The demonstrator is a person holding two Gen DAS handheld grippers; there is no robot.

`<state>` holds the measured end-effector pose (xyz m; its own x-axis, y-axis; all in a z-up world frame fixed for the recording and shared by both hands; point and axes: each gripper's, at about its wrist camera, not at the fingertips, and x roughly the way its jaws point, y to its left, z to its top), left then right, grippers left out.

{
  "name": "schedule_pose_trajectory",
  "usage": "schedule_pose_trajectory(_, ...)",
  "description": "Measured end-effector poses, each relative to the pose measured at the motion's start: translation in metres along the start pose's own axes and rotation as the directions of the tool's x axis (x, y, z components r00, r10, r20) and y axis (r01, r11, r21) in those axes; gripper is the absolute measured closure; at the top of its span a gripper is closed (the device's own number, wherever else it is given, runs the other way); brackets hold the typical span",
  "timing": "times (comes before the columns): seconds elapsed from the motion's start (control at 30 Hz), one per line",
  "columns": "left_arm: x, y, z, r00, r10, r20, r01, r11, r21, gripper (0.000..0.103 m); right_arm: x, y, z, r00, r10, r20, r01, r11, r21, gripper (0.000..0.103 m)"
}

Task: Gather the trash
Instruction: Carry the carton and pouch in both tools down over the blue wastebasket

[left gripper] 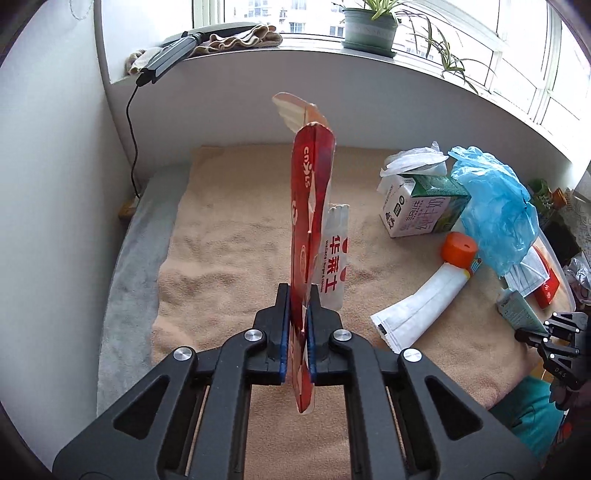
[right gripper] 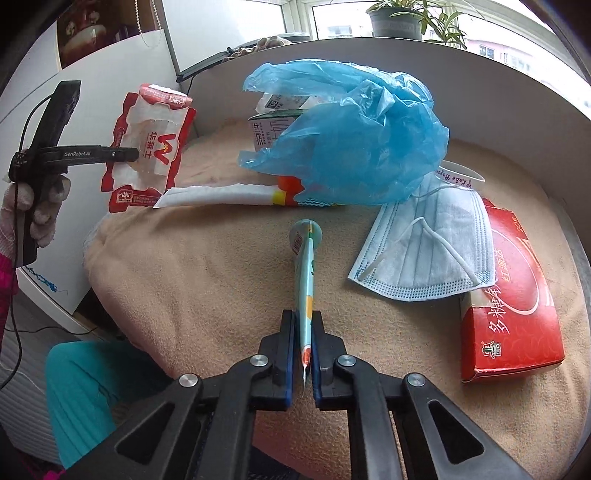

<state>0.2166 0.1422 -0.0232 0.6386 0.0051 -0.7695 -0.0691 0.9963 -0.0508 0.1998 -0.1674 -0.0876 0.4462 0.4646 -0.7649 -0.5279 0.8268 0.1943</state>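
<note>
My left gripper [left gripper: 298, 314] is shut on a flattened red-and-white fast-food carton [left gripper: 309, 221], held upright and edge-on above the tan blanket [left gripper: 229, 251]. The right wrist view shows that same carton [right gripper: 147, 155] lifted at the left, in the left gripper [right gripper: 125, 153]. My right gripper [right gripper: 303, 332] is shut on a flat pale-green squeezed tube [right gripper: 306, 273] whose cap end rests on the blanket [right gripper: 207, 280]. A blue plastic bag [right gripper: 354, 136] lies beyond the tube, draped over a milk carton [right gripper: 266, 129].
On the blanket lie a white tube with an orange cap [left gripper: 428, 295], a face mask [right gripper: 424, 254], a red box [right gripper: 517, 295] and a green-white milk carton [left gripper: 421, 210]. A white wall [left gripper: 55, 184] and windowsill with a potted plant [left gripper: 369, 26] bound the bed. A gloved hand [right gripper: 40, 206] holds the left gripper.
</note>
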Motion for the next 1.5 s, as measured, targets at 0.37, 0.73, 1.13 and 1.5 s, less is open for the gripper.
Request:
schedule_pose_trajectory(0.37, 0.022, -0.001, 0.002, 1.0, -0.009, 0.02, 0.01, 0.999, -0.05, 0.089, 0.002, -0.001, 0.001, 1.0, 0.003, 0.006, -0.003, 0.999, 0.045, 0.098)
schedule_pose_trajectory(0.73, 0.0, -0.001, -0.012, 0.995, 0.002, 0.098, 0.012, 0.991, -0.132, 0.095, -0.007, -0.006, -0.007, 0.997, 0.013, 0.074, -0.019, 0.997, 0.076, 0.099)
schedule_pose_trajectory(1.13, -0.063, -0.002, -0.077, 0.984, -0.083, 0.16, 0.113, 0.976, -0.185, 0.095, -0.027, -0.003, -0.014, 0.989, 0.031, 0.142, -0.051, 0.989, 0.141, 0.1)
schedule_pose_trajectory(1.5, -0.114, -0.038, -0.137, 0.969, -0.183, 0.168, 0.207, 0.968, -0.142, 0.095, -0.074, 0.027, -0.037, 0.972, 0.104, 0.21, -0.128, 0.987, 0.101, 0.1)
